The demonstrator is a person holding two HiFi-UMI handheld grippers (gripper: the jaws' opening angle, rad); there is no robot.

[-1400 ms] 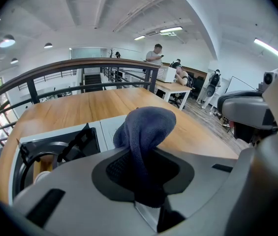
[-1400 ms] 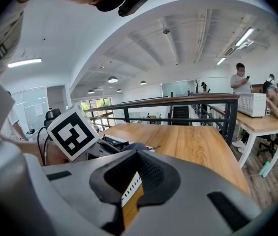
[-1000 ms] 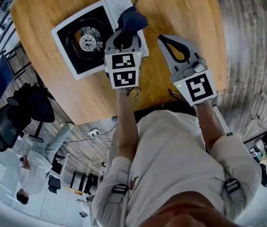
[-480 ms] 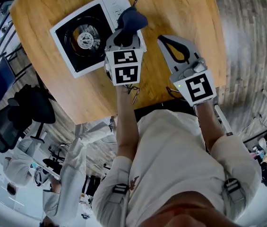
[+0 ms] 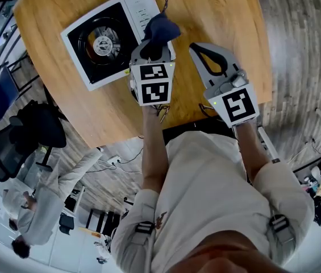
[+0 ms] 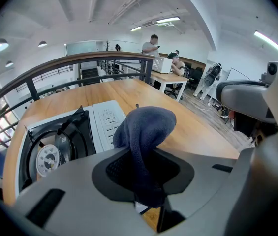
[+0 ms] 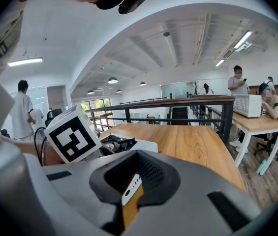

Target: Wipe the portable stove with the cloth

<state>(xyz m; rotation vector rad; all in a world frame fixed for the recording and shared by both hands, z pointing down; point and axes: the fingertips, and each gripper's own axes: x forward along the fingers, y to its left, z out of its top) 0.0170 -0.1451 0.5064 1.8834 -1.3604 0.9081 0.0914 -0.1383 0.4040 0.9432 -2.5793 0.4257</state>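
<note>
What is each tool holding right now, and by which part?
Left tool: dark blue cloth, pinched low on its bunched fabric. Right tool: shut, empty.

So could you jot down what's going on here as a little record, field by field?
Surface: round wooden table
Appliance: white portable stove with black burner top
Left hand-held gripper: shut on dark blue cloth, over the stove's control panel
Right hand-held gripper: shut, empty, over bare table beside stove
Cloth touching stove: cannot tell
</note>
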